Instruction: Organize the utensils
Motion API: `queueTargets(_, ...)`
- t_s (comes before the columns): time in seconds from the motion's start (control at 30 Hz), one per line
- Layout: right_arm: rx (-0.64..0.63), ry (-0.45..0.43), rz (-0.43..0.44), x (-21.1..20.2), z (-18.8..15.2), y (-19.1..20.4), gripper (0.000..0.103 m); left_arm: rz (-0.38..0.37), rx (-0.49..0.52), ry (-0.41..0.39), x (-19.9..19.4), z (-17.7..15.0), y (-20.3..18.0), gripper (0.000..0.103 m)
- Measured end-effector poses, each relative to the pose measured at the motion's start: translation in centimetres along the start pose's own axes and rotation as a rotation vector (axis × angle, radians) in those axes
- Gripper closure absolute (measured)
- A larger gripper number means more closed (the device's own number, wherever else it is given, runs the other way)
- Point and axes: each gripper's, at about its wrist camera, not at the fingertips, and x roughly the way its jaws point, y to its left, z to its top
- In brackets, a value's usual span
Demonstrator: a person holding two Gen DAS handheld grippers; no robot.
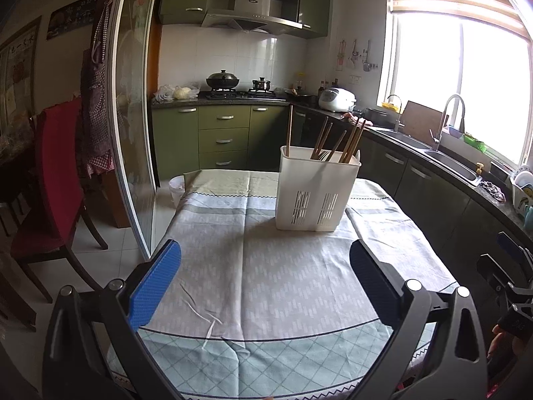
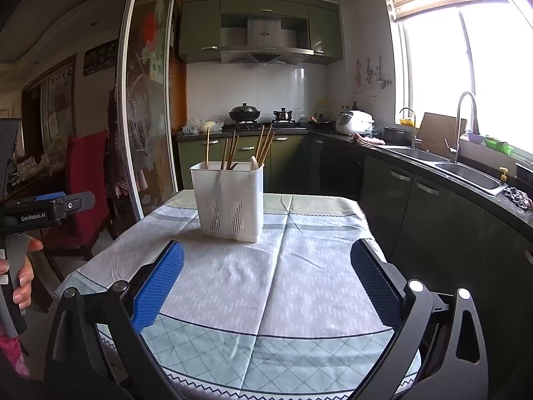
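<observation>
A white plastic utensil holder (image 1: 314, 193) stands upright on the table's far half; it also shows in the right wrist view (image 2: 230, 200). Several wooden chopsticks (image 1: 349, 140) stick up out of it, along with a dark fork (image 1: 322, 156); in the right wrist view the chopsticks (image 2: 263, 146) stand beside a pale spoon (image 2: 254, 162). My left gripper (image 1: 265, 260) is open and empty, held over the cloth short of the holder. My right gripper (image 2: 266, 260) is open and empty, also short of the holder.
A patterned tablecloth (image 1: 266, 283) covers the table. A red chair (image 1: 56, 173) stands at the left by a sliding glass door (image 1: 133, 116). A dark counter with sinks (image 1: 449, 160) runs along the right. A white bin (image 1: 176, 190) sits beyond the table's far left corner.
</observation>
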Motion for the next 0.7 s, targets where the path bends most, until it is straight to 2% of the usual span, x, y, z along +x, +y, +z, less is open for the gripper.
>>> queueTargets(0.27,0.002,-0.049,-0.005,-1.6,1.4,0.4,0.004,0.011,0.025,-0.001,-1.7,-0.7,-0.7,0.007)
queueTargets(0.7,-0.012,-0.047,0.016,-1.4,1.8,1.3,0.004,0.020,0.019,0.012,-2.2,-1.0,0.1,0.007)
